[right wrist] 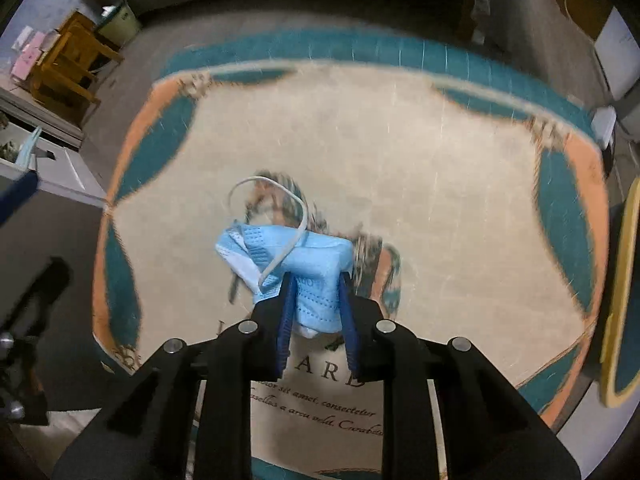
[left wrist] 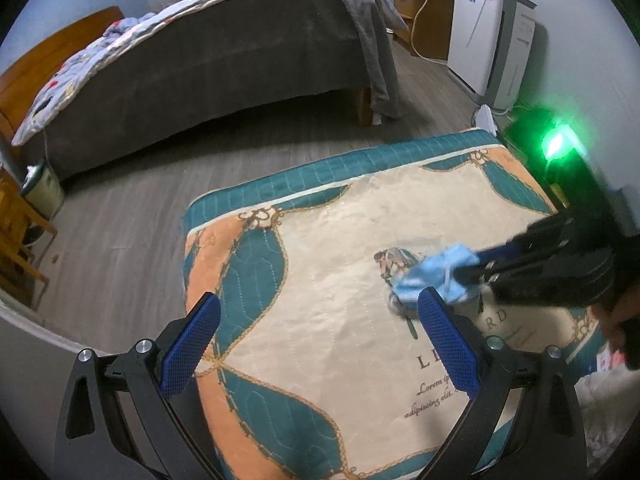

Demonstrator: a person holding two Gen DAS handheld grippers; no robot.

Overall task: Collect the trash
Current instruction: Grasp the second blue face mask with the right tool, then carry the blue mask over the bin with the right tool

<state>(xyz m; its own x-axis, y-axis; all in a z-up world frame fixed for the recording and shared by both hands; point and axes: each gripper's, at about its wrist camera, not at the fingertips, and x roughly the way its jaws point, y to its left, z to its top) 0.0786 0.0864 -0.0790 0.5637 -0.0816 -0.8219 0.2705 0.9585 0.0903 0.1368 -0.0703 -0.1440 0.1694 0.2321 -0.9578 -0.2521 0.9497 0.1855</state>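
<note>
A crumpled light-blue face mask [right wrist: 308,260] with a white ear loop lies at the middle of a quilted cream, teal and orange cover [right wrist: 440,184]. My right gripper [right wrist: 318,282] points steeply down and its blue pads pinch the near part of the mask. In the left wrist view the mask [left wrist: 430,276] sits at the right of the cover [left wrist: 320,240], with the right gripper [left wrist: 470,272] coming in from the right. My left gripper [left wrist: 320,298] hovers over the cover's near side, fingers wide apart, nothing between them.
A bed [left wrist: 220,60] with a grey skirt stands beyond a strip of wood floor. A white appliance [left wrist: 480,40] is at the far right wall, a green light [left wrist: 558,146] glows nearby. A wooden chair [left wrist: 16,240] and a small bin [left wrist: 44,188] are at the left.
</note>
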